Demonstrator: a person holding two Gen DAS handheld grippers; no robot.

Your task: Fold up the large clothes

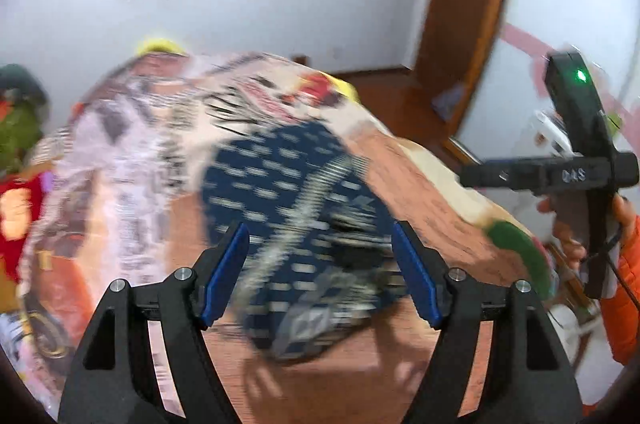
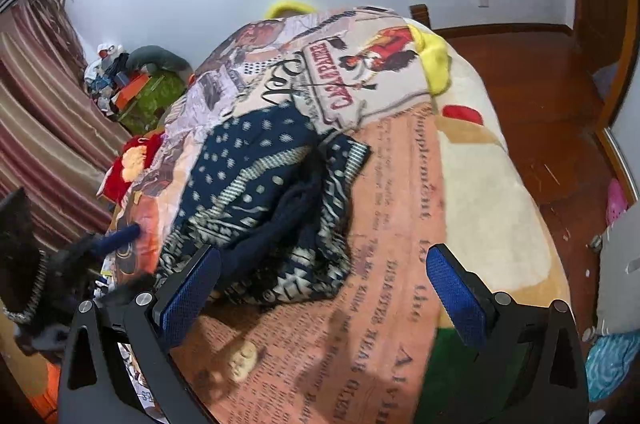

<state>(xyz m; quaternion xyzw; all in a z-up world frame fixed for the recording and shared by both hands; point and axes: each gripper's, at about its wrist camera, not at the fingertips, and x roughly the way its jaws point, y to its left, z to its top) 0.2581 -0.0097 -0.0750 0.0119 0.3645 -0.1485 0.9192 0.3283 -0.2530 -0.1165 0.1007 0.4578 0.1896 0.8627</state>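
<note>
A navy garment (image 2: 260, 191) with pale dots and patterned bands lies crumpled in a heap on the bed's printed blanket (image 2: 400, 224). My right gripper (image 2: 324, 294) hovers just short of the heap's near edge, jaws wide apart and nothing pressed between the pads. The left wrist view is motion-blurred. There my left gripper (image 1: 320, 274) is open above the same navy garment (image 1: 288, 207), holding nothing. A blurred blue finger (image 2: 118, 239) of the left gripper shows at the left of the right wrist view, beside the garment.
A hand in an orange sleeve (image 1: 624, 264) holds the right tool's black body (image 1: 576, 167). Yellow bedding (image 2: 434, 59) lies at the bed's far end. A red cloth (image 2: 128, 159), clutter (image 2: 132, 83) and a striped curtain (image 2: 40, 111) are left; wooden floor (image 2: 540, 83) is right.
</note>
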